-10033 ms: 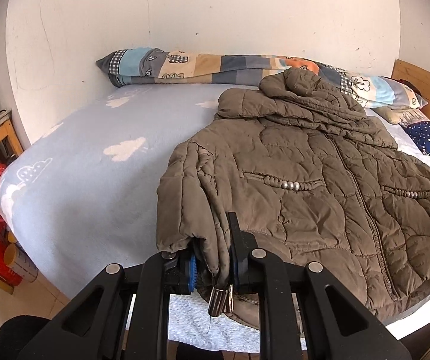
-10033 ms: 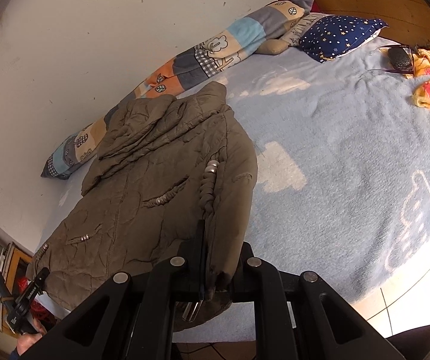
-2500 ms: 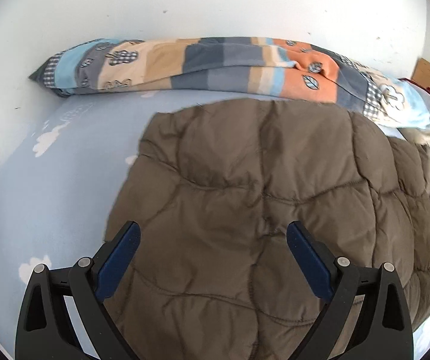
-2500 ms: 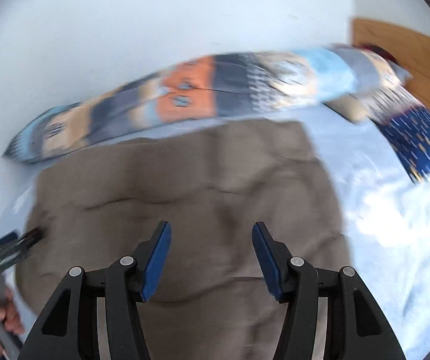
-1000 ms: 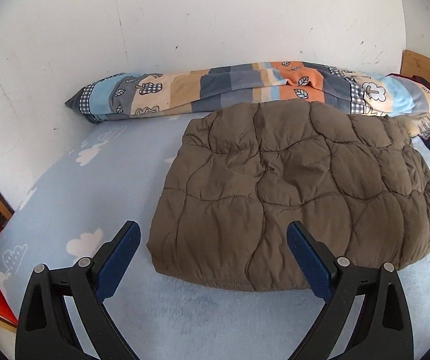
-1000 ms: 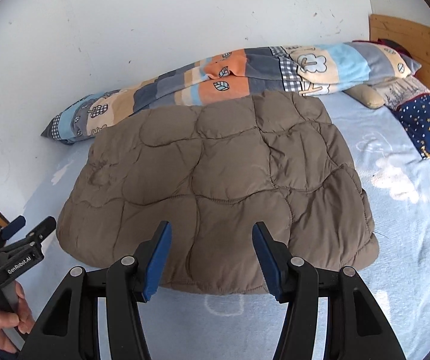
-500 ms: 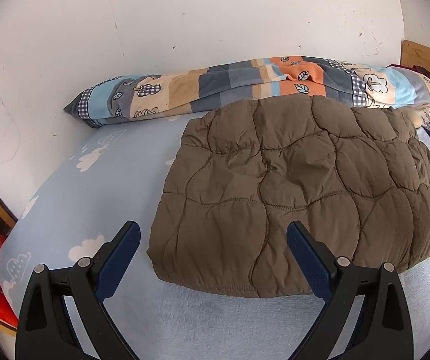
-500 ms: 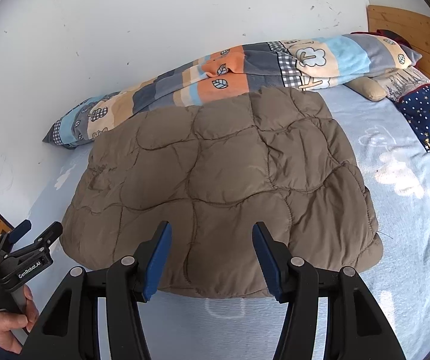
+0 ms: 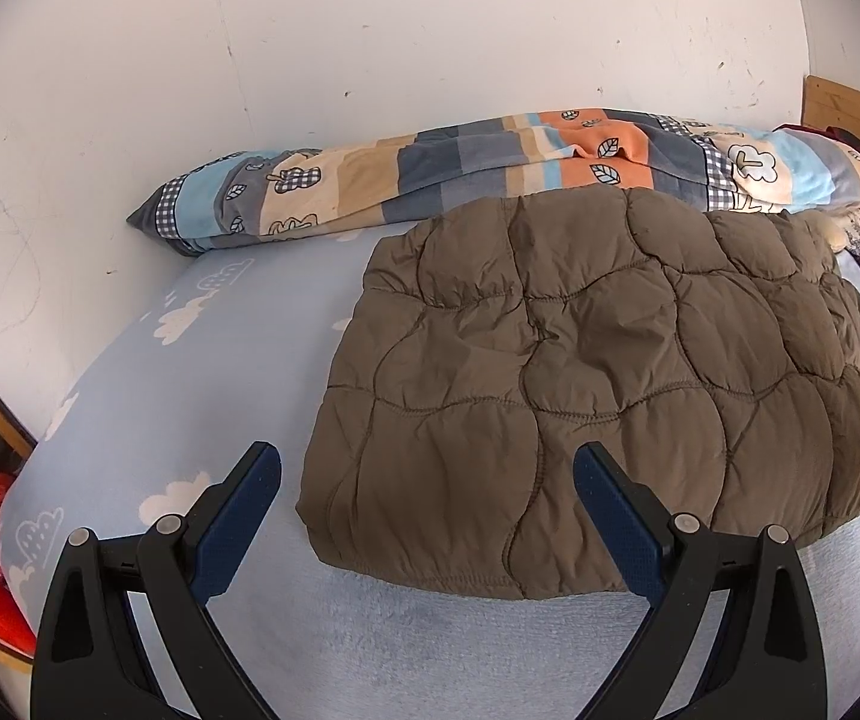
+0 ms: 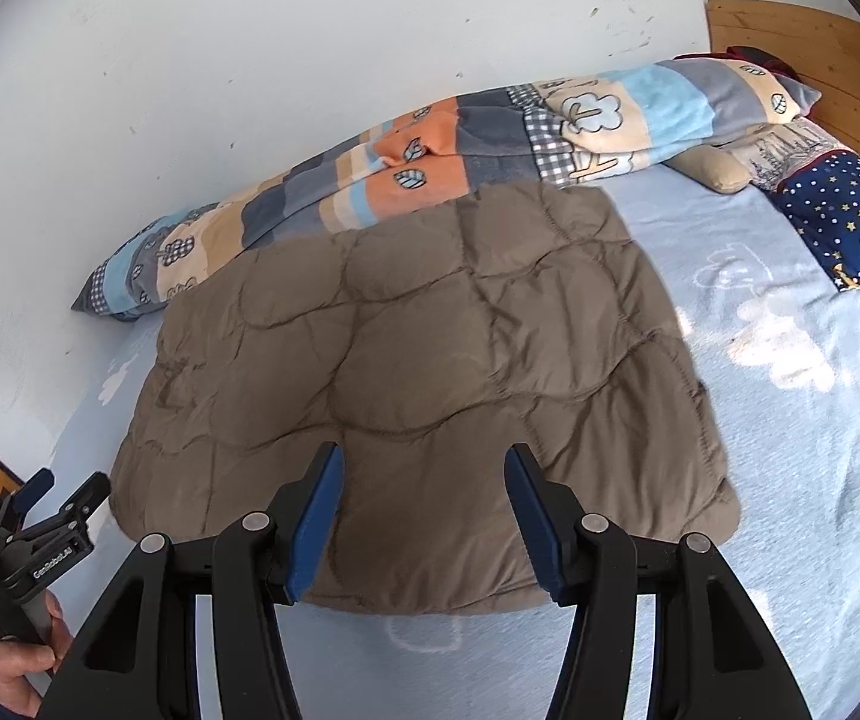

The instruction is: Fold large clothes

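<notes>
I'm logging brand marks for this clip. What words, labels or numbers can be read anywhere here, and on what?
"GenRobot.AI": white lettering on the body of the left gripper, seen in the right wrist view.
A second small white marking lower on its handle: too small to read.
The brown quilted jacket, patchwork blanket and star-print pillow carry no readable text.

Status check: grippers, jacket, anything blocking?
Left gripper open, empty. Right gripper open, empty. Brown jacket folded flat on bed, far edge against patchwork blanket. Nothing blocking.
</notes>
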A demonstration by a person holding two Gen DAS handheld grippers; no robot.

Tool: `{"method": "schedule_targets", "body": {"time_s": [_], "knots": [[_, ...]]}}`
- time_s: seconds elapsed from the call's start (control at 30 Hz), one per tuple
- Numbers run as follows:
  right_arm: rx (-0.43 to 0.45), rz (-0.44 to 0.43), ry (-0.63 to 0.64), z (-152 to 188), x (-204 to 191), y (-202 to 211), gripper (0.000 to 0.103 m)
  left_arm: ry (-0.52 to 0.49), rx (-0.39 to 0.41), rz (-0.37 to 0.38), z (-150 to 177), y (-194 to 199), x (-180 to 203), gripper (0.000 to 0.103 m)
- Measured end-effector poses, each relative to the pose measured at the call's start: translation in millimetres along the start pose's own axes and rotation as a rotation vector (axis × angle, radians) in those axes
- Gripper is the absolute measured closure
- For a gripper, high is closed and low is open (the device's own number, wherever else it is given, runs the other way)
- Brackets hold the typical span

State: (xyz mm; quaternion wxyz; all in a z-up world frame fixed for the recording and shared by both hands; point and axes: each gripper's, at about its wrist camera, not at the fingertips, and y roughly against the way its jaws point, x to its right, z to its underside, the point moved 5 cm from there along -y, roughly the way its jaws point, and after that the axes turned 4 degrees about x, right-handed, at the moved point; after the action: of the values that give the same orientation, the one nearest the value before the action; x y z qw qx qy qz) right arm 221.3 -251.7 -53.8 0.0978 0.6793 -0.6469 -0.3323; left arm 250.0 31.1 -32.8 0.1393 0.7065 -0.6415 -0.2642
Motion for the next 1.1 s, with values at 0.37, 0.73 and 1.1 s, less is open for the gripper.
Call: {"method": "schedule_targets", "body": {"time_s": [0.37,0.73,1.1], "knots": [[0.056,0.081,-0.19,-31.5,80.5,16.1,0.043,0.412,-0.169,0.033,-9.4,-87.5,-132.6,0.023],[0.026,0.096,-0.202,-32.2,90.4,2.7,0.043,0.244,-0.348,0.214,25.0,-150.9,-37.4,0.03],[0.025,0.108,-0.213,-43.7,121.1,0.9,0.031,0.269,-0.323,0.287,-2.4,-139.0,-61.3,0.03]]}}
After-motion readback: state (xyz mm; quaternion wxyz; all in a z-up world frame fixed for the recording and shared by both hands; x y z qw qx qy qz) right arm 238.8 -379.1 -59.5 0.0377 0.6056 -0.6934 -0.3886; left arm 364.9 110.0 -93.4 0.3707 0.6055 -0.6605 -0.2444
